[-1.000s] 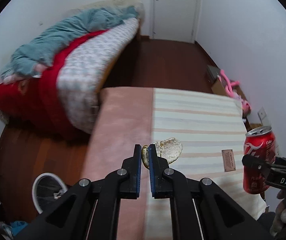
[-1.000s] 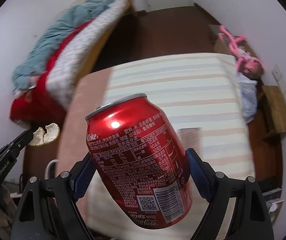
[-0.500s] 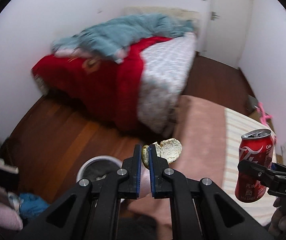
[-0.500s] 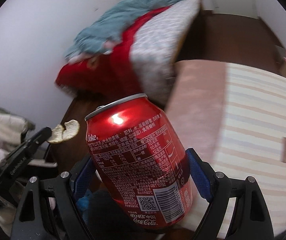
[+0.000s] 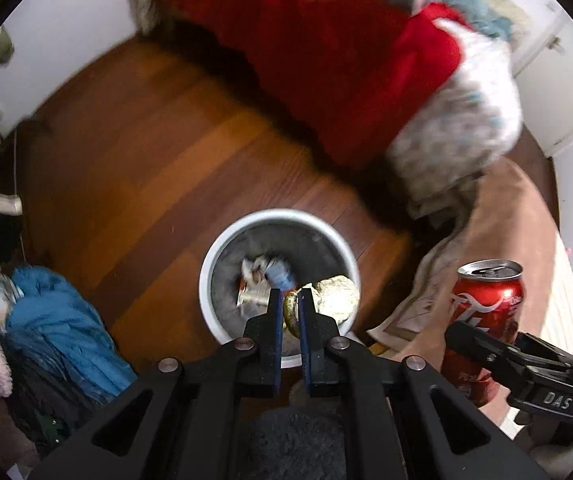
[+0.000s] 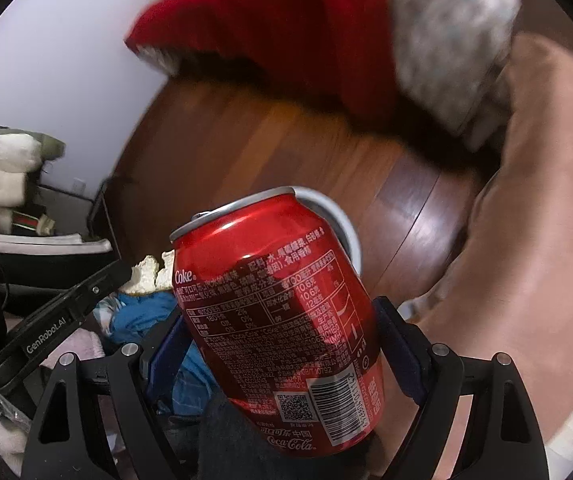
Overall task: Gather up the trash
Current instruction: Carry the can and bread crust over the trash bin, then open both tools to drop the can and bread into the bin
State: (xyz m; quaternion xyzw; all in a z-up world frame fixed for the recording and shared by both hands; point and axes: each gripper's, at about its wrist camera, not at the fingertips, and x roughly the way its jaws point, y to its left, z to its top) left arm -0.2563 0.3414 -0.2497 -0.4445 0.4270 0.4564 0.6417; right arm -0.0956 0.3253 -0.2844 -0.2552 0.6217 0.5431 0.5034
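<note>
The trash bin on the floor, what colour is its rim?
White, around a grey inside; the trash bin shows best in the left wrist view.

Black gripper, blue pads, silver screws

Red blanket, wood floor

Red can, peel above bin
</note>
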